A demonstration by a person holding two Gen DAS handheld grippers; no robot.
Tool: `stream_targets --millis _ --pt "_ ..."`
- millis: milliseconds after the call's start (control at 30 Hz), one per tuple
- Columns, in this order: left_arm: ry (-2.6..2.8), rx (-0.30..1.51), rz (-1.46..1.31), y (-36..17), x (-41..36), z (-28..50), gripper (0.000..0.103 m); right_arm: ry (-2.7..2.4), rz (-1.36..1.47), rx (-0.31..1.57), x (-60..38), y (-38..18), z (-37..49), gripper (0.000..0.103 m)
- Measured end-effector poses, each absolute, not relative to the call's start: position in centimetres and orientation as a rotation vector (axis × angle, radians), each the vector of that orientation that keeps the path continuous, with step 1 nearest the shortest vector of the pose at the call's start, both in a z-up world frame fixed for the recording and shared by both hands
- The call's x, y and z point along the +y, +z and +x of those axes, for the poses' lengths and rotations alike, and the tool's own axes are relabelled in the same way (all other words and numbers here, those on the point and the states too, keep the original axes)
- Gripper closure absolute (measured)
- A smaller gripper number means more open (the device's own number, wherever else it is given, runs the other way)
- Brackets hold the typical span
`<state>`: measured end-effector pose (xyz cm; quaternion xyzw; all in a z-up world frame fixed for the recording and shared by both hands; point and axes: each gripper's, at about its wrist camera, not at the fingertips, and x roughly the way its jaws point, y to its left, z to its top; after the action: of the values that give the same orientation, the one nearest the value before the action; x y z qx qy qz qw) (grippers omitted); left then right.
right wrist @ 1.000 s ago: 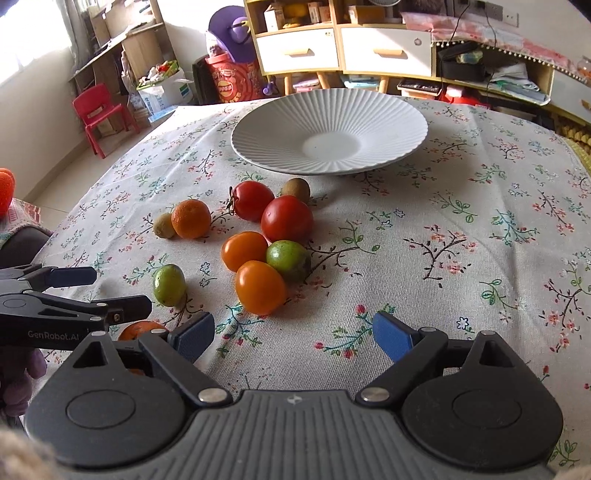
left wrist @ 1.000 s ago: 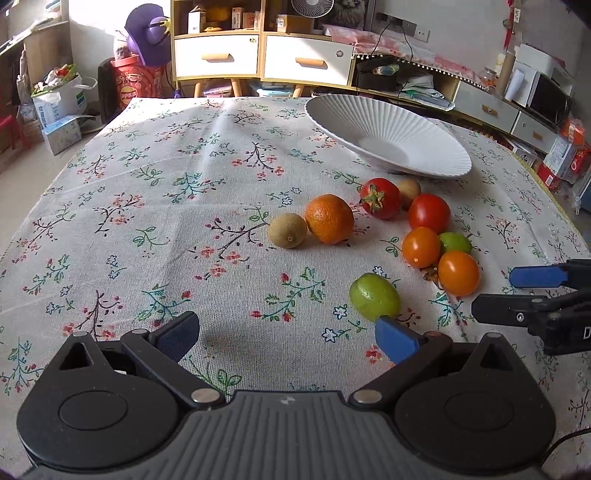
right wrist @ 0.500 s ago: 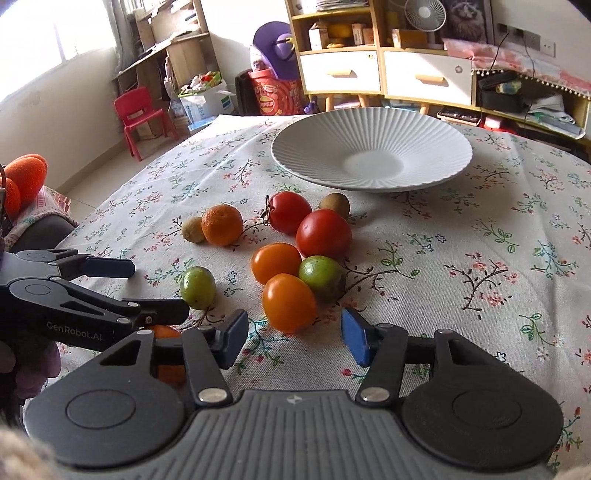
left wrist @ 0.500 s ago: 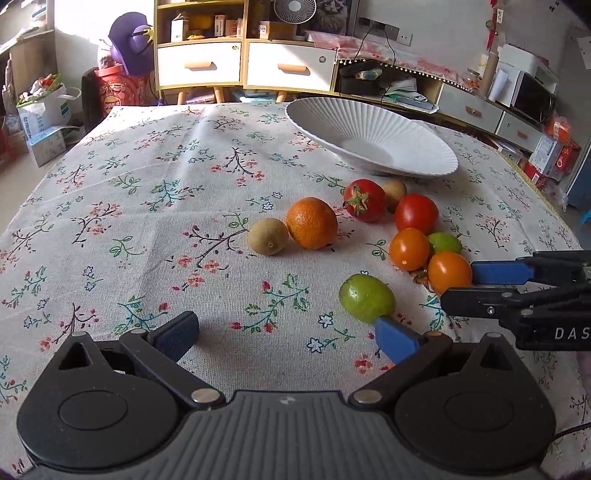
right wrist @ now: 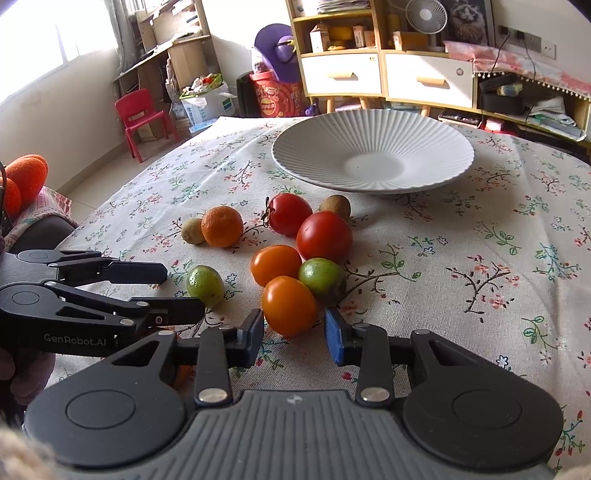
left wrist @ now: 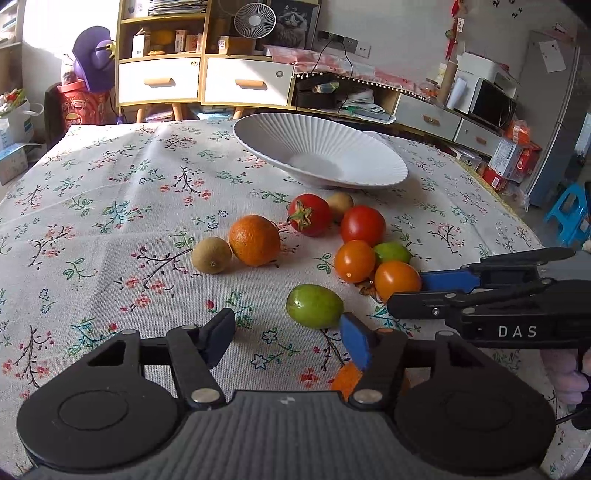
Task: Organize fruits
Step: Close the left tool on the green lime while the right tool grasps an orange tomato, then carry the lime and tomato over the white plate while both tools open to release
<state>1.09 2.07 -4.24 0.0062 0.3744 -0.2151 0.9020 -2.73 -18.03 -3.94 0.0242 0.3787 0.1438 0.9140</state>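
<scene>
right gripper point(right wrist: 294, 336) fingers closing around orange tomato point(right wrist: 289, 305), white plate point(right wrist: 373, 150) beyond

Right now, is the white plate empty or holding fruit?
Empty: the white plate shows only bare ribbed surface, and every visible fruit lies on the tablecloth in front.

Home: drawers point(right wrist: 384, 77), fan point(right wrist: 426, 16), child's chair point(right wrist: 142, 120)

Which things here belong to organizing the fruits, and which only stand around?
Belong to the job: white ribbed plate; round orange citrus; two red tomatoes; two orange tomatoes; two green fruits; two brown kiwis.

Just around: red plastic chair; white desk fan; white drawers.
</scene>
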Motion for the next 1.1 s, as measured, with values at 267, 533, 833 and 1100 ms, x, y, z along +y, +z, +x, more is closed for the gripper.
stream_targets --millis 267,533,833,1100 --pt "-0.468 0.782 0.007 -4.3 1.2 1.5 0.064 0.295 0.035 0.776 -17.7 -3.9 -2.7 0.075" --pt "-0.459 0.799 -0.005 -3.9 1.0 1.7 0.065 0.3 0.038 0.752 -17.6 -3.3 -2.8 0.076" --pt "-0.447 0.738 0.005 -2.1 0.3 2.3 0.065 0.281 0.086 0.693 -17.9 -1.7 -1.9 0.077" --pt "-0.44 0.669 0.015 0.0 -1.6 4.4 0.065 0.22 0.104 0.641 -18.9 -0.3 0.1 0.078"
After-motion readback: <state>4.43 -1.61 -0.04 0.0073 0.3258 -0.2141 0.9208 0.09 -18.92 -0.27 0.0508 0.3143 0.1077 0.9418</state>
